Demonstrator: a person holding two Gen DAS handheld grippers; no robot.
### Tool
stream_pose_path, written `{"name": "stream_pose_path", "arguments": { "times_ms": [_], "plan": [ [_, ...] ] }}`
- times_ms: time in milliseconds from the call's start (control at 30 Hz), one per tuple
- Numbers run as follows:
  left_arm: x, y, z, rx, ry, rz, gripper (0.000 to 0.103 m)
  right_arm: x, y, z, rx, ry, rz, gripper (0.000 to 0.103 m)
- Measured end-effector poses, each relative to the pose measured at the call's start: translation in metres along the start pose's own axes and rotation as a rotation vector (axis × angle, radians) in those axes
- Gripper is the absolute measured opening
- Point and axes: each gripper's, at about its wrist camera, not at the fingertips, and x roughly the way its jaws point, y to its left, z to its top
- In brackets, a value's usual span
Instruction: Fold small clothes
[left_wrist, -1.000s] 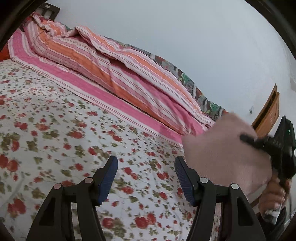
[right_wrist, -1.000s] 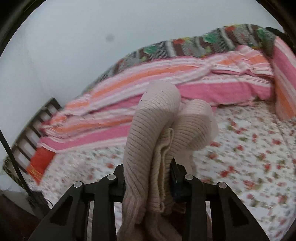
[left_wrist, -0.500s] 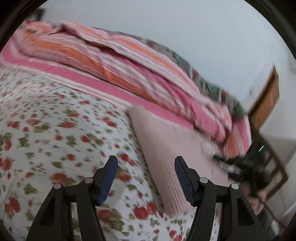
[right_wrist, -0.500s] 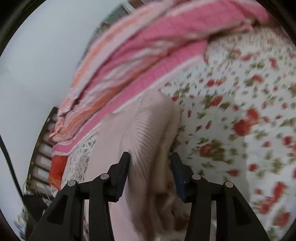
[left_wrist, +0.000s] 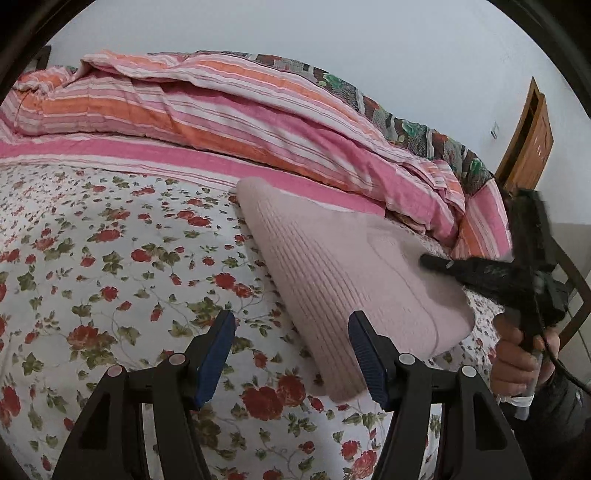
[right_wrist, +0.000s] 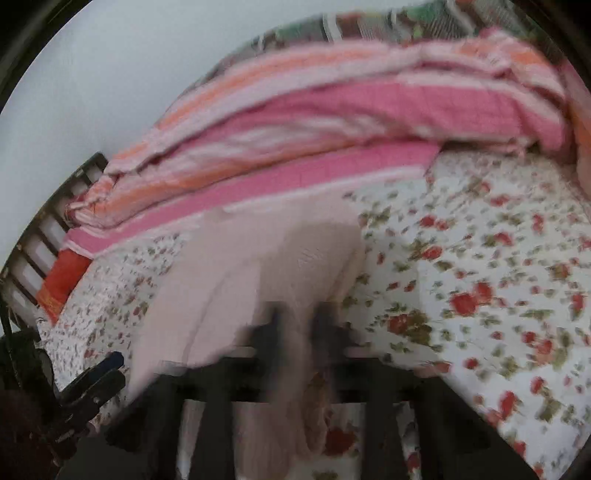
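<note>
On the left, the left claw (left_wrist: 291, 354) hangs apart and empty over the floral bed (left_wrist: 110, 258). To its right a pink knit garment (left_wrist: 343, 269) lies on the bed, apparently set down for folding. The right claw (right_wrist: 299, 317) is closing, garment between its jaws.

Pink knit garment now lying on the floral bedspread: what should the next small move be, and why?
Probably bring the left gripper, open with nothing between its pads, onto the near edge of the pink knit garment. The garment lies on the floral bedspread, and the right gripper is closing on its other end.
</note>
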Motion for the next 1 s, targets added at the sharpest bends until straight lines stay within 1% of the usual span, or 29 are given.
{"name": "stream_pose_path", "arguments": {
  "times_ms": [33,100,133,167,200,233,267,300,333,367,400,433,533,567,600,633,667,733,767,833,900,933,1000],
  "plan": [
    [0.0,0.001,0.0,-0.006,0.001,-0.002,0.061,-0.005,0.002,0.003,-0.012,-0.033,0.022,0.011],
    [-0.001,0.001,0.001,-0.004,0.001,-0.011,0.061,-0.033,0.004,0.003,-0.055,-0.139,0.126,0.011],
    [-0.001,0.0,0.001,0.003,0.0,-0.017,0.061,-0.041,0.001,0.001,-0.053,-0.176,0.152,0.011],
    [-0.002,-0.002,0.001,0.012,0.003,-0.026,0.061,-0.041,-0.003,-0.002,-0.048,-0.181,0.131,0.011],
    [-0.002,-0.005,0.0,0.024,0.013,-0.042,0.061,-0.03,-0.007,-0.004,-0.049,-0.144,0.062,0.011],
    [-0.002,-0.007,-0.001,0.03,0.02,-0.055,0.061,-0.019,-0.011,-0.005,-0.046,-0.106,0.017,0.011],
    [-0.003,-0.009,-0.003,0.036,0.025,-0.068,0.061,-0.001,-0.019,-0.009,-0.018,-0.045,-0.031,0.011],
    [-0.004,-0.011,-0.005,0.041,0.03,-0.068,0.062,0.005,-0.025,-0.011,0.006,-0.028,-0.037,0.013],
    [-0.005,-0.012,-0.006,0.044,0.036,-0.06,0.061,0.005,-0.027,-0.013,0.017,-0.03,-0.032,0.015],
    [-0.005,-0.013,-0.007,0.05,0.045,-0.05,0.061,0.002,-0.027,-0.013,0.019,-0.039,-0.026,0.019],
    [-0.006,-0.013,-0.007,0.052,0.045,-0.039,0.061,-0.004,-0.025,-0.012,0.013,-0.043,-0.021,0.025],
    [-0.008,-0.014,-0.005,0.053,0.037,-0.021,0.061,-0.009,-0.023,-0.011,0.004,-0.047,-0.019,0.026],
    [-0.007,-0.02,0.011,0.037,0.014,-0.014,0.061,-0.028,-0.011,-0.008,-0.067,-0.1,-0.057,0.027],
    [0.0,-0.024,0.021,0.034,0.016,0.014,0.061,-0.035,-0.004,-0.006,-0.107,-0.136,-0.085,0.027],
    [0.006,-0.028,0.028,0.038,0.016,0.027,0.061,-0.038,0.001,-0.005,-0.13,-0.158,-0.095,0.027],
    [0.014,-0.032,0.035,0.048,0.012,0.019,0.061,-0.039,0.005,-0.003,-0.147,-0.171,-0.093,0.027],
    [0.021,-0.035,0.04,0.055,0.015,0.014,0.061,-0.036,0.008,0.0,-0.154,-0.17,-0.083,0.027],
    [0.042,-0.039,0.046,0.068,0.056,0.055,0.061,-0.03,0.014,0.002,-0.16,-0.149,-0.069,0.027],
    [0.056,-0.041,0.045,0.086,0.09,0.091,0.062,-0.022,0.015,0.002,-0.165,-0.129,-0.076,0.027],
    [0.067,-0.041,0.036,0.119,0.116,0.11,0.063,-0.004,0.014,-0.004,-0.198,-0.076,-0.116,0.027],
    [0.07,-0.036,0.025,0.123,0.115,0.091,0.063,0.01,0.01,-0.012,-0.223,-0.048,-0.165,0.027],
    [0.07,-0.033,0.024,0.106,0.118,0.079,0.063,0.015,0.005,-0.016,-0.223,-0.034,-0.16,0.028],
    [0.07,-0.027,0.026,0.07,0.137,0.058,0.063,0.018,-0.005,-0.018,-0.185,-0.014,-0.135,0.031]
  ]
}}
